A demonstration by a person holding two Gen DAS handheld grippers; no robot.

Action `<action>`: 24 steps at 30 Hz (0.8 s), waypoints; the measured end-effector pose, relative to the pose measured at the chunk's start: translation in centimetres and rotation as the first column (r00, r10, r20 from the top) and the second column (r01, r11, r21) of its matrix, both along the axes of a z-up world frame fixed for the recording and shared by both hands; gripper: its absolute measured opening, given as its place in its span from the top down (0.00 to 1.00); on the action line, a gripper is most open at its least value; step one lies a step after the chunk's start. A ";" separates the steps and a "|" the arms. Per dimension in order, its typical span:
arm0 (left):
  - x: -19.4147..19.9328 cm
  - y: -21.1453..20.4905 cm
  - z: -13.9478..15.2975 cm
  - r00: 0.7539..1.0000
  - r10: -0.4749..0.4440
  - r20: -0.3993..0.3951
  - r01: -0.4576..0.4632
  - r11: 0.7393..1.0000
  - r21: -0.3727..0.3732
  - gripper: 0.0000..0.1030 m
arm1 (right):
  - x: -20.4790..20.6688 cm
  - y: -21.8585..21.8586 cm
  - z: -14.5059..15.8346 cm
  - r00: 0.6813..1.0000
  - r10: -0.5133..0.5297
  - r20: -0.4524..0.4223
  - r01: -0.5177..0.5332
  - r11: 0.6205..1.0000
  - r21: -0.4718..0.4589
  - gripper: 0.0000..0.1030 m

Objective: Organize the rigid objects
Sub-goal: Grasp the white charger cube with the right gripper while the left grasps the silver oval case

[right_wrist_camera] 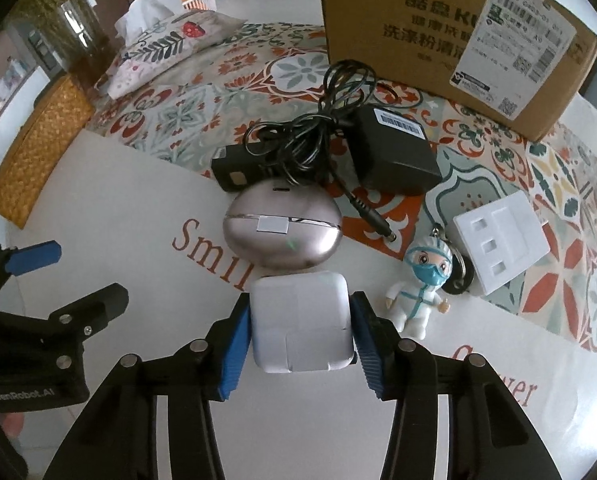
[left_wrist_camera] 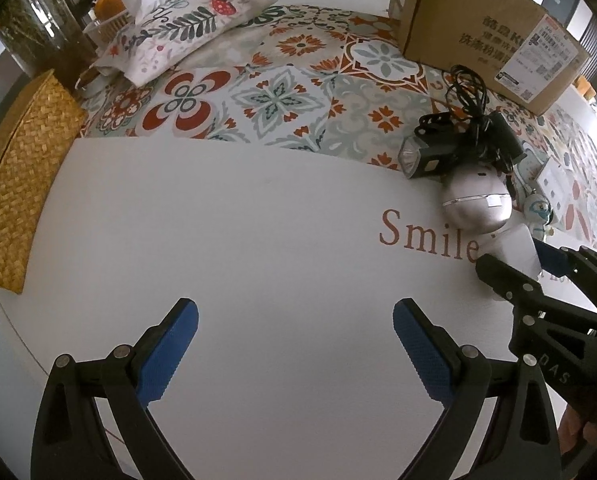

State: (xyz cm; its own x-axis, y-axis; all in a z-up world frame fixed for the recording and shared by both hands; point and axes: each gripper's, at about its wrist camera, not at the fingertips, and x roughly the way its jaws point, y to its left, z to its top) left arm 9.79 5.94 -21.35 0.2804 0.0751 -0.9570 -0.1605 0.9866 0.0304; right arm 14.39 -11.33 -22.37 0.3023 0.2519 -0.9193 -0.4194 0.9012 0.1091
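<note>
Right gripper (right_wrist_camera: 302, 328) is clamped on a white charger block (right_wrist_camera: 300, 320), its blue pads (right_wrist_camera: 234, 354) pressed against the block's left and right sides. That block sits near the camera on a white mat (right_wrist_camera: 146, 264) printed with reddish lettering. Just beyond it, touching or nearly touching its far edge, lies a rounded metallic pink case (right_wrist_camera: 283, 232) with a small green light on its near face. Farther still are a black flashlight (right_wrist_camera: 238, 170) and a black power adapter (right_wrist_camera: 394, 156), with a tangled black cable (right_wrist_camera: 322, 120) over both. To the right of the block stands a small masked figurine keychain (right_wrist_camera: 420, 292), and right of that a white wall socket plate (right_wrist_camera: 502, 240) rests on the patterned tablecloth (right_wrist_camera: 202, 120). A cardboard box (right_wrist_camera: 426, 28) stands at the far right.

Left gripper (left_wrist_camera: 294, 344) hangs over a bare part of the mat with its jaws wide apart, holding nothing. A woven straw basket (left_wrist_camera: 22, 188) sits at the far left, and a floral tissue cover (left_wrist_camera: 178, 36) lies beyond it.
</note>
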 end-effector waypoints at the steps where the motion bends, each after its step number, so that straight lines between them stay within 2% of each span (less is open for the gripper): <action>1: 0.0 0.0 0.1 1.000 -0.001 0.002 0.001 1.000 -0.001 0.06 | 0.0 0.0 0.0 1.000 -0.002 0.002 0.002 1.000 0.000 0.54; 5: 0.1 -0.4 0.9 1.000 -0.016 0.018 0.016 1.000 -0.013 0.06 | -0.2 -0.5 0.4 1.000 -0.027 -0.014 0.028 0.999 0.025 0.54; 14: 0.9 -3.2 3.3 0.993 -0.097 0.070 0.100 0.994 -0.036 0.06 | -1.2 -3.1 3.8 0.993 -0.107 0.040 0.105 0.993 0.050 0.54; 24: 3.0 -7.4 3.7 0.971 -0.211 0.111 0.220 0.972 -0.082 0.06 | -1.2 -7.9 5.3 0.970 -0.235 0.067 0.232 0.971 0.049 0.54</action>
State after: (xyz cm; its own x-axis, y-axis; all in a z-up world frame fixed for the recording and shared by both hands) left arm 12.77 -1.48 -17.68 0.3757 -0.0857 -0.9228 0.0585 0.9959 -0.0687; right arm 13.21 -19.18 -17.11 0.4222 0.2027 -0.8836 -0.2057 0.9707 0.1244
